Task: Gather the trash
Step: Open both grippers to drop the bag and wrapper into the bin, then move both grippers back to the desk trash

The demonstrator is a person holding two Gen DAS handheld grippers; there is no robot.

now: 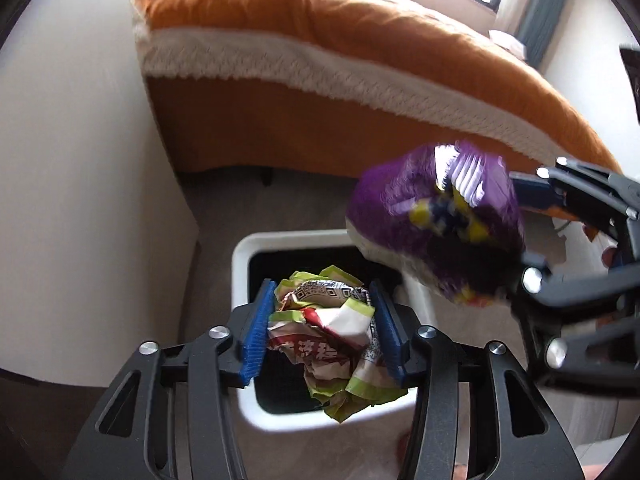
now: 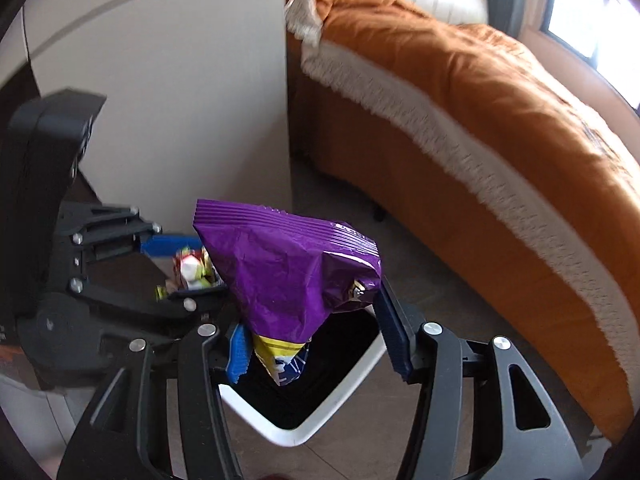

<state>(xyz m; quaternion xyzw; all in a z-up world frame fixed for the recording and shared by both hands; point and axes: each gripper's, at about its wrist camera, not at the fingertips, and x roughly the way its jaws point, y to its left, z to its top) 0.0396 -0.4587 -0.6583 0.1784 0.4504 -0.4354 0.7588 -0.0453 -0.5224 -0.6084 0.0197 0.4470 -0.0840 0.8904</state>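
Purple bag [image 2: 288, 264] and crumpled wrapper [image 1: 332, 336] hang over the white bin [image 1: 280, 244] at six o'clock, both grippers' fingers [image 1: 256, 332] loosening, drop nearly done.

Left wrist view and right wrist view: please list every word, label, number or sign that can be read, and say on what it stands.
"浓程": white characters on a red band of the crumpled wrapper; folded, so this reading is uncertain.
QR code: on the same wrapper, no legible text beside it.
purple bag: yellow and blue print, too blurred and creased to read.
No other text shows.
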